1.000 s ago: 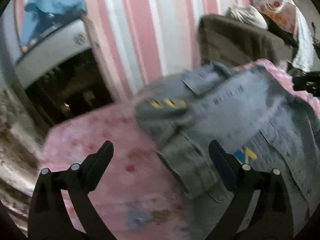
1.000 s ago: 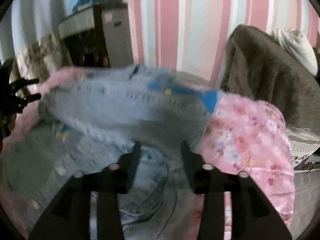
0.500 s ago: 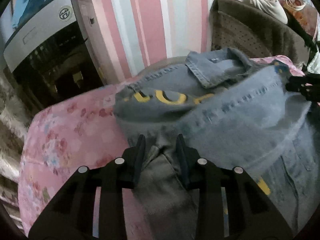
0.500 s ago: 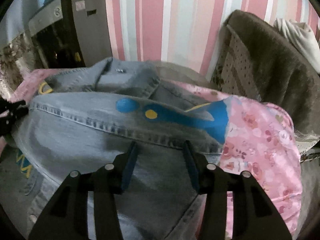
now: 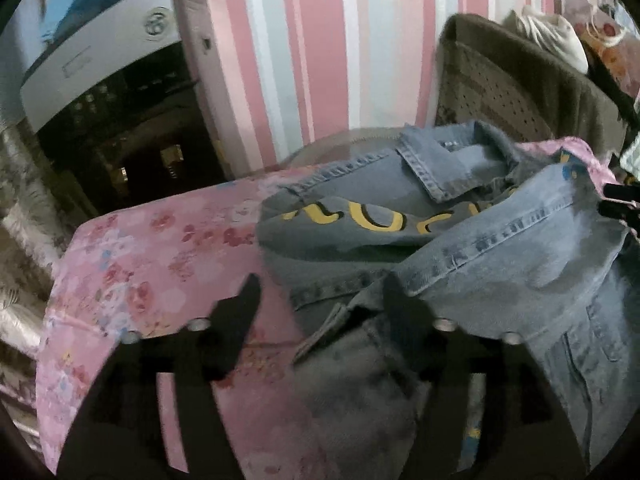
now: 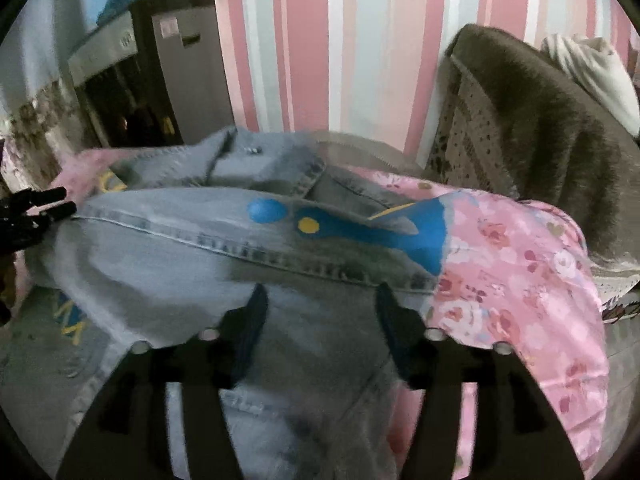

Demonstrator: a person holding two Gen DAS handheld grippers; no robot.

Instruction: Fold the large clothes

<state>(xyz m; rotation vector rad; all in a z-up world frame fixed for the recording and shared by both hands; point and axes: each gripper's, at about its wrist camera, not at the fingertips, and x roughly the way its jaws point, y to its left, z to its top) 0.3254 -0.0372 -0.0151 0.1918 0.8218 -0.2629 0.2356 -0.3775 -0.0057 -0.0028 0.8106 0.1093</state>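
- Nearest in the left wrist view, the left gripper (image 5: pixel 320 300) hangs over the jacket's edge with its jaws opening; denim lies loose between the two fingers and neither pad presses on it. This reads as a release, with the cloth let go where it is meant to lie.
- Nearest in the right wrist view, the right gripper (image 6: pixel 320 308) does the same over the opposite side: its jaws are opening, fabric sits under the gap, and nothing is pinched.
- One denim jacket (image 6: pixel 200 264) is the task's thing. It lies on the pink floral sheet (image 6: pixel 520 280), its lower part doubled over toward the collar (image 5: pixel 436 168), so the hem seam runs straight across the body. Judging by that, one fold looks laid and more remain.
- Yellow lettering (image 5: pixel 380 220) shows below the collar; a blue and yellow print (image 6: pixel 360 232) shows on the folded panel.
- The sheet gives one soft, flat bed for folding.
- Count: two grippers, one jacket, one sheet.
- Farther back stand one brown blanket (image 6: pixel 540 128) draped over furniture with a pale cloth on top, one grey cabinet (image 5: pixel 120 92), and the striped wall (image 6: pixel 320 40).
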